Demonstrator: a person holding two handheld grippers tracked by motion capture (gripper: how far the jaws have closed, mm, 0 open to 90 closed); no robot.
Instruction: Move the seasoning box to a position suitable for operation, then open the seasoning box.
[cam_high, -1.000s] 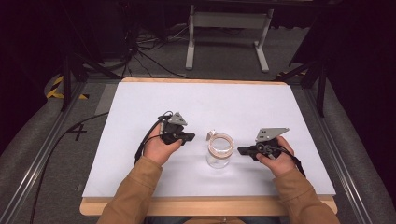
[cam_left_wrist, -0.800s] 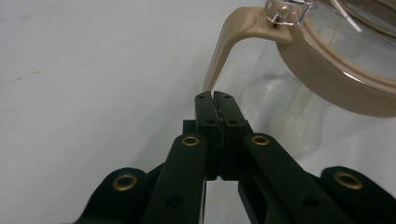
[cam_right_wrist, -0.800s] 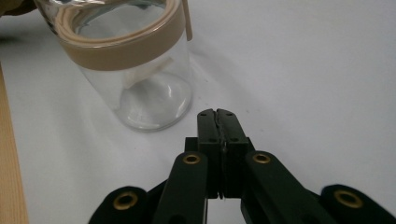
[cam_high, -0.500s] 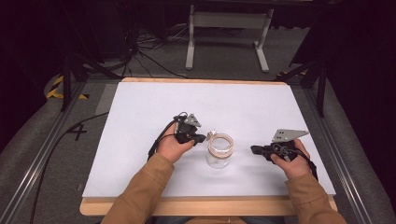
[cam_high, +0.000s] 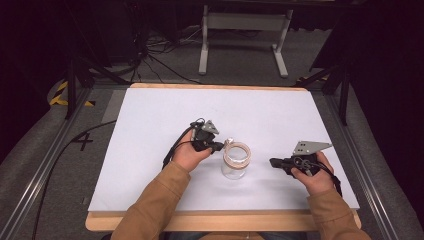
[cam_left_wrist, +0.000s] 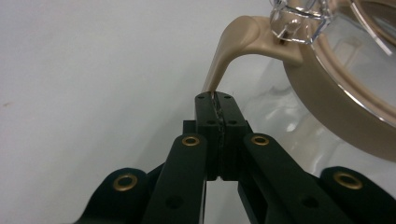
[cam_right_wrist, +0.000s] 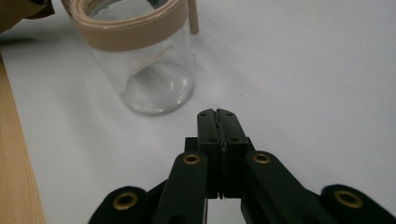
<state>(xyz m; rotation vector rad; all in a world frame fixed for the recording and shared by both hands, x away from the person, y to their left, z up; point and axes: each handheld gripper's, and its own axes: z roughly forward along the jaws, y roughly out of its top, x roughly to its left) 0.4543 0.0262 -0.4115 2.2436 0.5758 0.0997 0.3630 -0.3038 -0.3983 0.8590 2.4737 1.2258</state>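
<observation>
The clear glass jar with the tan clip lid (cam_high: 235, 161) stands mid-bench. The left tongs (cam_left_wrist: 215, 97), closed, pinch the tan latch lever's (cam_left_wrist: 223, 56) tip; the right tongs (cam_right_wrist: 217, 113) sit closed and empty nearby. Unlatching looks underway; next, probably lift the lever.

The high view looks forward and down from above the person's side of the table (cam_high: 150, 125), far enough off to take in its whole white top, with the glass jar (cam_high: 235, 160) near the middle. The left gripper view sits low and very close to the jar (cam_left_wrist: 336, 93), facing its tan rim and latch. The right gripper view looks along the table (cam_right_wrist: 303, 70) at the jar (cam_right_wrist: 144, 60) from near by. All three views share the jar.
</observation>
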